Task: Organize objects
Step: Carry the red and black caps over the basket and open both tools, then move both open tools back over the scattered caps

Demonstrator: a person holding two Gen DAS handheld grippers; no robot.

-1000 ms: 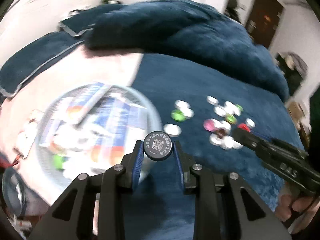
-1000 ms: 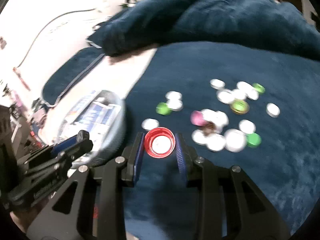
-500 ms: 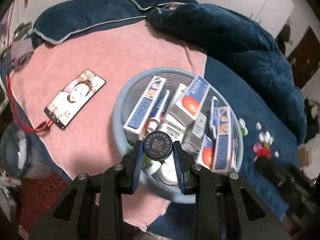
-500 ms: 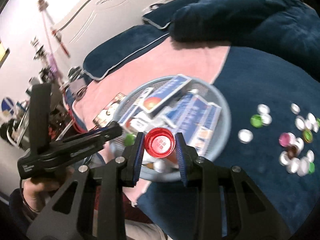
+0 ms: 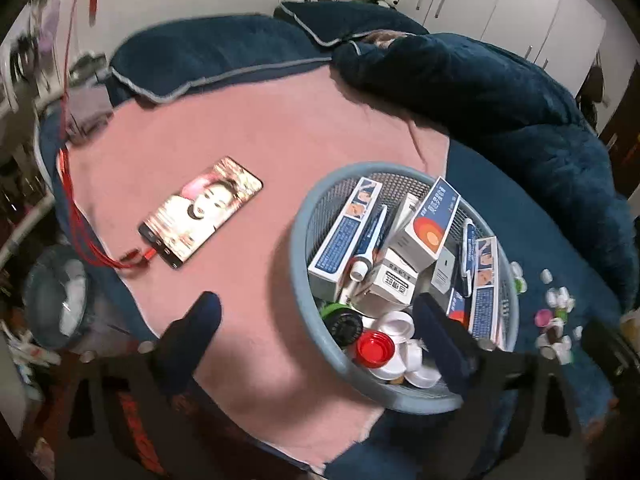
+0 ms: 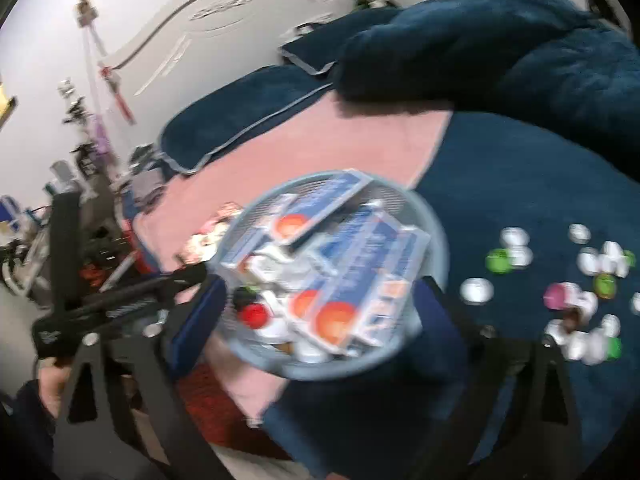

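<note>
A round blue-grey mesh basket stands on the bed, full of blue-and-white boxes and several bottle caps. A black cap and a red cap lie loose in its near part. My left gripper is open wide and empty above the basket's near rim. My right gripper is also open and empty over the basket, where the red cap shows. The left gripper appears at the left of the right wrist view.
Several loose caps, white, green and pink, lie on the dark blue blanket right of the basket. A phone with a red cable lies on the pink sheet to the left. Blue pillows sit behind.
Both grippers moved left from the cap pile to over the basket, then opened. The black cap and the red cap dropped out of them into the basket.
</note>
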